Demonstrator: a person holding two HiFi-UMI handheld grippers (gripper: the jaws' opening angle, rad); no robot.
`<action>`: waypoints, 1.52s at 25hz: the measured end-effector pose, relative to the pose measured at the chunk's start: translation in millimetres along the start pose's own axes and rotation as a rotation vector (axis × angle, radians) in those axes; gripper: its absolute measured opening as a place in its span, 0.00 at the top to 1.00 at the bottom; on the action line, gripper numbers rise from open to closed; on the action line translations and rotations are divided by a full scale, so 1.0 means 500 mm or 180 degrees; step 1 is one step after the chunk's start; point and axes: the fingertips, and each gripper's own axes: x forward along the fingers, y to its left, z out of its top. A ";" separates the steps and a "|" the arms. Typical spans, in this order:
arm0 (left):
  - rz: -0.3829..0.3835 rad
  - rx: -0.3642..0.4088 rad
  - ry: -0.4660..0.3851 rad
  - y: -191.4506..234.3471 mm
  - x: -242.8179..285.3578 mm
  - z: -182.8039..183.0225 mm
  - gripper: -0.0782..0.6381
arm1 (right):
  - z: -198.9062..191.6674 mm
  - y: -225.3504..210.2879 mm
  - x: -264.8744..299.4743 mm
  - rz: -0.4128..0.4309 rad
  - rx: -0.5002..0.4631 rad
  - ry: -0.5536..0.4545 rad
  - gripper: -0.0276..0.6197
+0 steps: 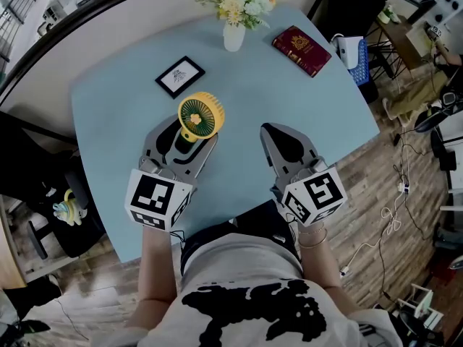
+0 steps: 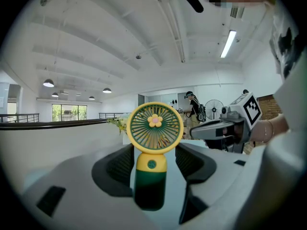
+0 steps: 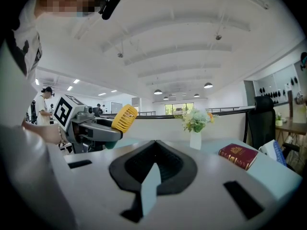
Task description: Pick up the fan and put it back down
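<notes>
A small yellow and green fan stands upright on the light blue table, its handle between the jaws of my left gripper. In the left gripper view the fan sits centred in my left gripper, with a slim gap showing beside the handle; the jaws are open and do not press on it. My right gripper rests to the right of the fan, shut with nothing in it. In the right gripper view its jaws meet at a point, and the fan shows at left.
At the far edge stands a white vase of flowers. A small framed picture lies behind the fan, and a red book lies at the far right. Chairs, cables and clutter surround the table on the floor.
</notes>
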 end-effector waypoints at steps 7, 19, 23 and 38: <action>-0.0022 0.0037 0.0031 0.002 0.005 0.003 0.50 | -0.003 -0.005 0.005 -0.0011 0.0020 0.0018 0.95; -0.0113 0.0066 0.0234 0.013 0.042 -0.026 0.50 | -0.037 -0.032 0.024 -0.0017 0.0138 0.0118 0.95; -0.0185 0.0094 0.0417 0.015 0.062 -0.049 0.50 | -0.057 -0.049 0.027 -0.0046 0.0215 0.0180 0.95; -0.0267 0.0145 0.0800 0.021 0.138 -0.124 0.50 | -0.121 -0.116 0.034 -0.0118 0.0402 0.0407 0.95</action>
